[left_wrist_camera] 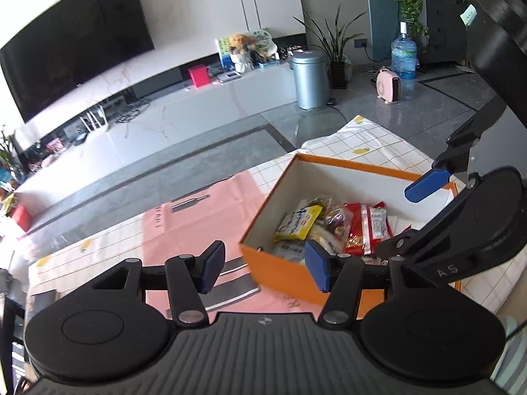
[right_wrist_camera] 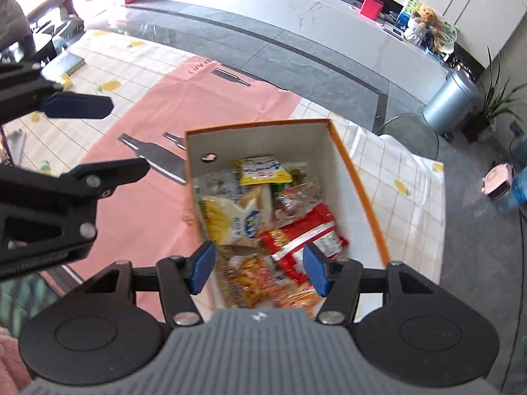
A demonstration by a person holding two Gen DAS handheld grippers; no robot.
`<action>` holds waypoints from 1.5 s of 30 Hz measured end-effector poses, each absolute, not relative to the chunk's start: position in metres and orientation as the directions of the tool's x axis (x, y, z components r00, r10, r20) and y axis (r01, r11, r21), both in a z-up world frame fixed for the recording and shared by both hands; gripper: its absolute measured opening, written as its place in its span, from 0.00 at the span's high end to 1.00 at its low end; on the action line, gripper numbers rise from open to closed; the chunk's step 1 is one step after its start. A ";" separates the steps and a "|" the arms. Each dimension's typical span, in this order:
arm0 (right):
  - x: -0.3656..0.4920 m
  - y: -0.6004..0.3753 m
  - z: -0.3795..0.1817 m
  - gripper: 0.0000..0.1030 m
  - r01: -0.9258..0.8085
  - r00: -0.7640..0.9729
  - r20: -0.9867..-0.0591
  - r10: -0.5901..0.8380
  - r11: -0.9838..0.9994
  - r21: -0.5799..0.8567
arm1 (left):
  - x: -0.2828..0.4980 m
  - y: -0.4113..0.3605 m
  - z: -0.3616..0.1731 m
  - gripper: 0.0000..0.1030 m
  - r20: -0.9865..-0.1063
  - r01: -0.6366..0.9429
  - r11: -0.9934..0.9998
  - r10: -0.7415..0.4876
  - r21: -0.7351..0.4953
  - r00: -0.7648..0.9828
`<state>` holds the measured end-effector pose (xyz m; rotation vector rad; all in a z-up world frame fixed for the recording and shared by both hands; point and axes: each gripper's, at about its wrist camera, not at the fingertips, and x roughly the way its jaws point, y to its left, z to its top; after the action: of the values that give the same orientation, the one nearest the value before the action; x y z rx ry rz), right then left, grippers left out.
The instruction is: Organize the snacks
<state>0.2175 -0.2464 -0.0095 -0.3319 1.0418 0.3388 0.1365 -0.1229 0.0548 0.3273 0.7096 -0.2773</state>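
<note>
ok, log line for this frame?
left gripper: open, empty | right gripper: open, over orange box | snack packets: in box | pink bag: flat beside box

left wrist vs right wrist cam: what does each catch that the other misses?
Left wrist only: the wall TV, the blue water jug, and the left gripper head-on, jaws open and empty, at the box's near corner.

Right wrist only: the orange-patterned snack bag at the box's near end, the metal eyelet in the box wall, and the right gripper, jaws open and empty, over the snacks.

Both: the orange box of snacks, the yellow packet, red packets, pink bag, grey bin.
</note>
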 end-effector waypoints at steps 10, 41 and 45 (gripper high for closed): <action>0.131 -0.201 0.002 0.39 -0.385 0.618 -0.756 0.215 0.921 -0.053 | 0.078 -0.070 0.050 0.36 -0.625 0.237 0.966 -0.122 0.104 0.771; 0.033 -0.136 -0.053 0.22 -0.140 0.809 -0.585 0.058 0.985 -0.097 | 0.044 0.009 -0.020 0.13 -0.663 0.097 0.994 -0.035 0.057 0.748; 0.043 -0.135 -0.061 0.21 -0.143 0.795 -0.603 0.068 0.987 -0.078 | 0.052 0.012 -0.028 0.13 -0.680 0.080 0.996 -0.024 0.051 0.733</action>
<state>0.0430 -0.1351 -0.0615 -0.1221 0.6420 0.1138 0.0516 0.0117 -0.0275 0.0783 0.7458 -0.0573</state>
